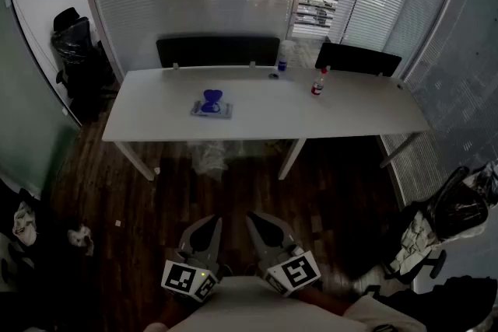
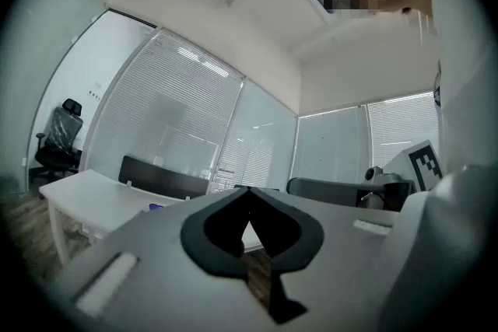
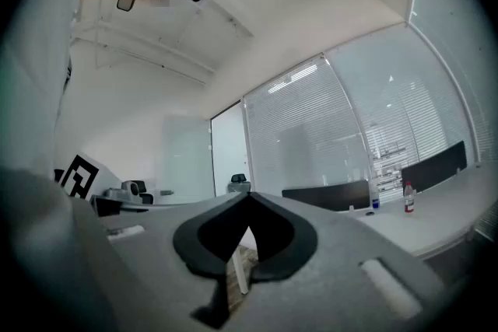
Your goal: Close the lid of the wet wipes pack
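One pack (image 1: 212, 106), beyond left claw (image 1: 208, 228), right claw (image 1: 260, 225)

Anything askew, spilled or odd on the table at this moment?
Only the wet wipes pack: its blue lid stands open. The bottle stands upright, nothing spilled. The left gripper and right gripper are shut, empty, away from the table.
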`<state>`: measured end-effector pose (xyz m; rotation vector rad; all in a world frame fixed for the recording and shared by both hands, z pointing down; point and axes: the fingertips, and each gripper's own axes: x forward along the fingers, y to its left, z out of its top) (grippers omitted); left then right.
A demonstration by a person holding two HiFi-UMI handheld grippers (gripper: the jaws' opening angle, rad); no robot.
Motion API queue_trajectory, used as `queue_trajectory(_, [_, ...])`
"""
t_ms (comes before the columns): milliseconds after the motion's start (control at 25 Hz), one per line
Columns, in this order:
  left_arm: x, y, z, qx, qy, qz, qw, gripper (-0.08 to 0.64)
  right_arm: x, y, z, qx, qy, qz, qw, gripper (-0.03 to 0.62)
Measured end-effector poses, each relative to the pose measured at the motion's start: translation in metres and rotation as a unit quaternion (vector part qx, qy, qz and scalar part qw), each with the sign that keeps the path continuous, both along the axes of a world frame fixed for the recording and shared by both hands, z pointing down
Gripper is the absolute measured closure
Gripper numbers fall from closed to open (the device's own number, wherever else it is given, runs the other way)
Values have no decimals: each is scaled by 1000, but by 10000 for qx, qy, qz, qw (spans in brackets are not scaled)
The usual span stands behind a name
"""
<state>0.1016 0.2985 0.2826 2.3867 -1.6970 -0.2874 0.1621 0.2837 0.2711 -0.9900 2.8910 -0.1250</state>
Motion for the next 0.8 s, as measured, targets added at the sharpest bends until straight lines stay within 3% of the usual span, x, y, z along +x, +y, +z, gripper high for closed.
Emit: queue_trajectory(800, [21, -2, 0, -106, -115, 141, 9998, 558, 20, 2, 5, -194, -106, -95, 9997, 592])
